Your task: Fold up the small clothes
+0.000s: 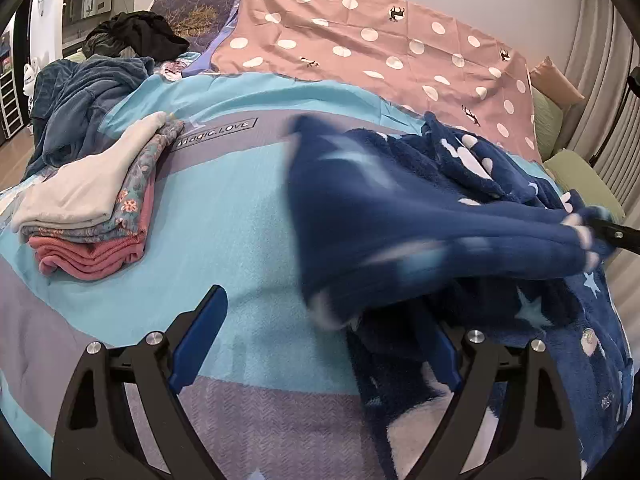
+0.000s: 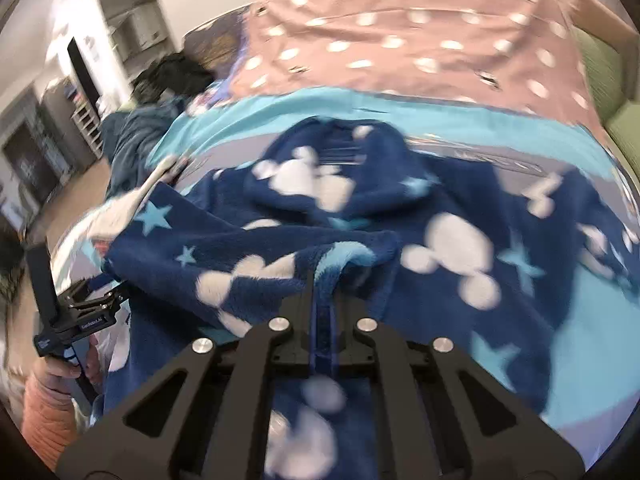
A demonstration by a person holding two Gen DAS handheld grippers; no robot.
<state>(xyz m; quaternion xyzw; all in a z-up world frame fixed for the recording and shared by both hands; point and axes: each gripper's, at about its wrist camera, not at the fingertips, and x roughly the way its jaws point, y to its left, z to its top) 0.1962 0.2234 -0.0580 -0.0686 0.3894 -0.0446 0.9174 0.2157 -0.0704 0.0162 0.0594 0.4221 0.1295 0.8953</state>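
Observation:
A navy fleece garment [image 1: 400, 216] with white mouse shapes and pale blue stars lies bunched on the right of the bed. My left gripper [image 1: 324, 344] hovers low over the bedspread with its blue pads wide apart. Loose fleece hangs over its right finger [image 1: 444, 356], but nothing is pinched. In the right wrist view my right gripper [image 2: 324, 276] is shut on a fold of the fleece garment [image 2: 304, 184], whose hood lies further back. From the left wrist view that right gripper [image 1: 612, 236] pulls a blurred sleeve taut. The left gripper [image 2: 80, 304] shows at the left edge, held by a hand.
A stack of folded clothes [image 1: 92, 208], white over floral over pink, sits on the turquoise and grey bedspread [image 1: 224, 208]. Behind it lie a dark blue heap [image 1: 80, 108] and black clothes [image 1: 140, 36]. A pink dotted sheet [image 1: 380, 52] covers the far end; green pillows [image 1: 580, 176] line the right.

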